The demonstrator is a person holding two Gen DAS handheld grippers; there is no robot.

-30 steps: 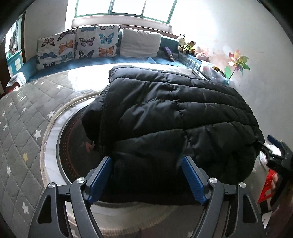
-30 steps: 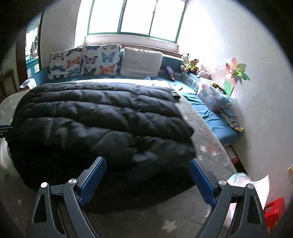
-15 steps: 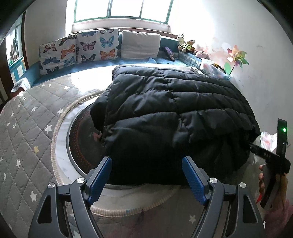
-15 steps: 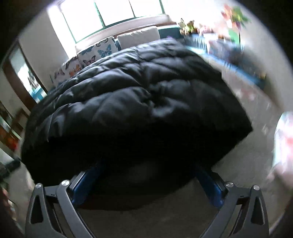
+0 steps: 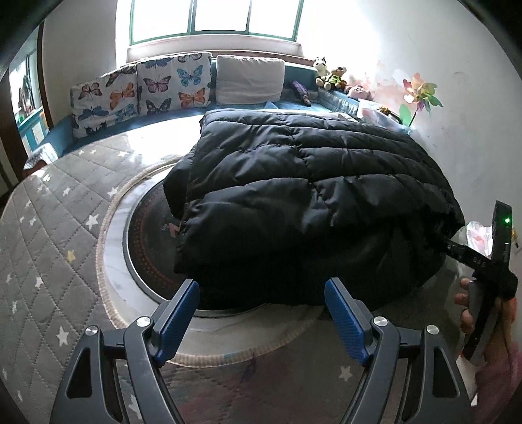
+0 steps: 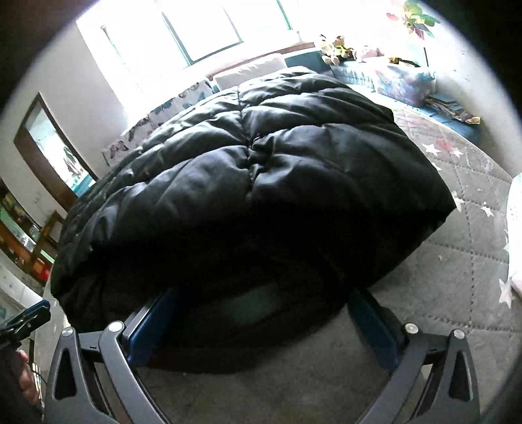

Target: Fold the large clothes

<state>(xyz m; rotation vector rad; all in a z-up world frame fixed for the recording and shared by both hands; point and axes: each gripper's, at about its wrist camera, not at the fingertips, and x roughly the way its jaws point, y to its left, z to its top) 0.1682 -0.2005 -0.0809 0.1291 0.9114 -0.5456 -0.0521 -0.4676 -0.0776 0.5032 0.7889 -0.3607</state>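
Item one: the black quilted down coat [image 5: 313, 202], folded into a thick bundle, filled the centre and right of the left wrist view. It lay on a round dark mat [image 5: 146, 248] with a pale rim, which sat on a grey quilted star-print cover [image 5: 49, 234].

Item two: your left gripper [image 5: 261, 313], at the bottom centre of its own view. Its blue pads [image 5: 177, 313] stood wide apart and clasped nothing; the coat's near edge sat just beyond the tips, not touching them as far as could be seen.

Item three: your right gripper [image 6: 261, 313], at the bottom of the right wrist view. Its blue fingers [image 6: 150, 326] were spread wide and pushed in beneath the coat's overhanging lower edge, their tips hidden in shadow. Whether the pads pressed on fabric could not be told. In the left wrist view this tool showed at the right edge [image 5: 479, 261], its tip at the coat's right side, with your hand [image 5: 469, 313] on the handle.

Item four, background, upper part of the left wrist view: butterfly-print cushions [image 5: 140, 91], a plain white cushion [image 5: 249, 80], soft toys [image 5: 332, 76] and a coloured pinwheel [image 5: 421, 94] by the right wall, under a bright window [image 5: 215, 16].
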